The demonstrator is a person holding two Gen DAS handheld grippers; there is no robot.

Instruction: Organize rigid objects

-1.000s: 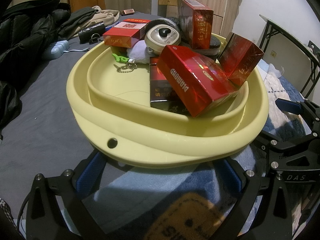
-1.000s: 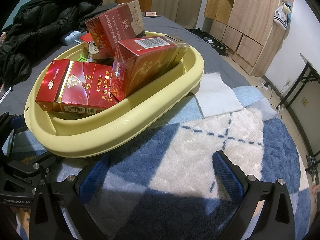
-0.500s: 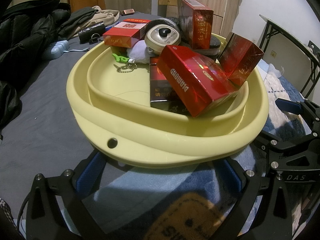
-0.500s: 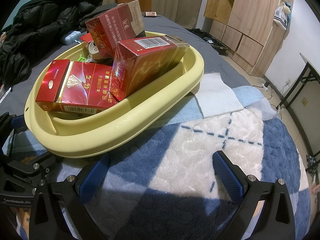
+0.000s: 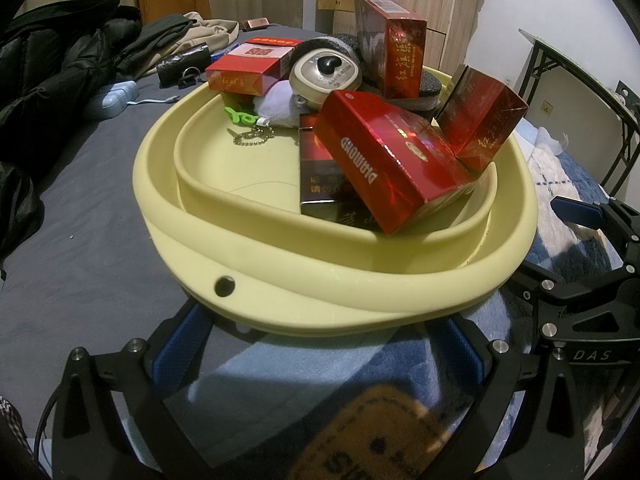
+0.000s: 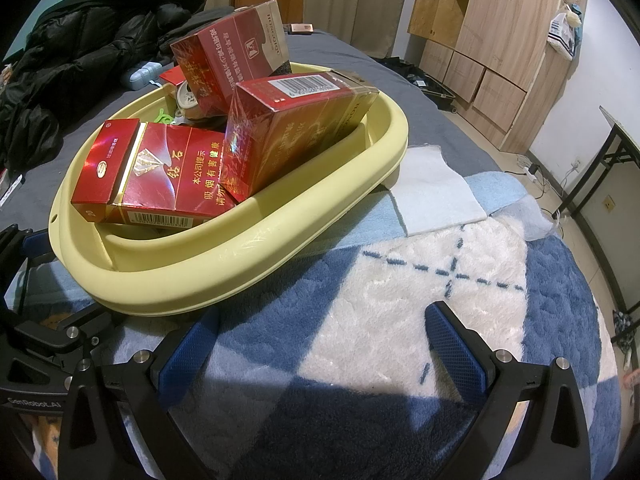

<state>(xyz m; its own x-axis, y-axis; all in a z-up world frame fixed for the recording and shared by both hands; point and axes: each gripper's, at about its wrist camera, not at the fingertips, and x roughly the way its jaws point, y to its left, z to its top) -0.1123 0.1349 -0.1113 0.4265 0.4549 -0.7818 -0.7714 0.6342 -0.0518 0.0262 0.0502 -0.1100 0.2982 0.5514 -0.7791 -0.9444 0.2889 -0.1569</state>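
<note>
A pale yellow basin [image 5: 280,264] [image 6: 280,240] sits on the bed and holds several red cigarette cartons. One marked DIAMOND [image 5: 384,160] [image 6: 160,172] leans over a dark carton [image 5: 324,188]. Another [image 5: 478,114] [image 6: 292,132] rests against the basin's wall, and a tall one [image 5: 394,46] [image 6: 234,60] stands upright. A round beige device [image 5: 326,74], a white pouch, a green clip [image 5: 240,115] and a ball chain lie at the back. My left gripper [image 5: 320,344] is open just before the basin's near rim. My right gripper [image 6: 316,340] is open over the blanket, beside the basin.
A blue and white plush blanket [image 6: 440,280] and a pale blue cloth [image 6: 436,188] lie right of the basin. Black jackets [image 5: 52,92] are piled at the left on the grey sheet. A wooden cabinet [image 6: 500,52] and a black table frame [image 5: 580,92] stand beyond the bed.
</note>
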